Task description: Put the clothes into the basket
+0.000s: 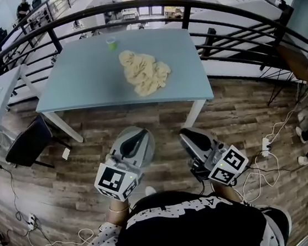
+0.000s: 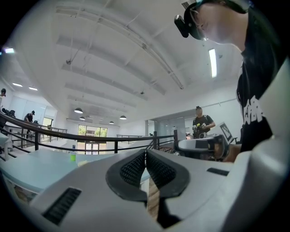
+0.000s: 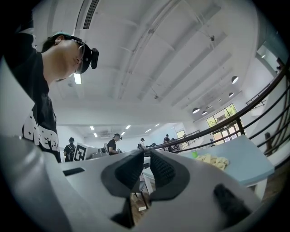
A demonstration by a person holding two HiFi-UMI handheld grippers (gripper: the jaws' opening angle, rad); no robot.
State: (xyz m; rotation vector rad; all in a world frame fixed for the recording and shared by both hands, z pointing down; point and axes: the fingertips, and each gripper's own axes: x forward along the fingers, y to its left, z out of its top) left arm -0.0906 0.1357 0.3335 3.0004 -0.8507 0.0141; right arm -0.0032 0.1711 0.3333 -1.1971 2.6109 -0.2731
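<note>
Fingers [image 2: 133, 170] closed, empty: L gripper [image 2: 145, 152], R gripper [image 3: 146, 154] | head view alone shows whole clothes [image 1: 145, 70]

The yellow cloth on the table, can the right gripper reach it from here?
Probably not yet: the right gripper hangs short of the table, with the cloth lying near its middle. Nothing blocks the way; a step forward should do.

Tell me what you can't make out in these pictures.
Basket: in no view.
Clothes: one crumpled heap in the head view, tiny in the right gripper view; number of garments unclear.
Green cup: too small in every view to see its contents.
</note>
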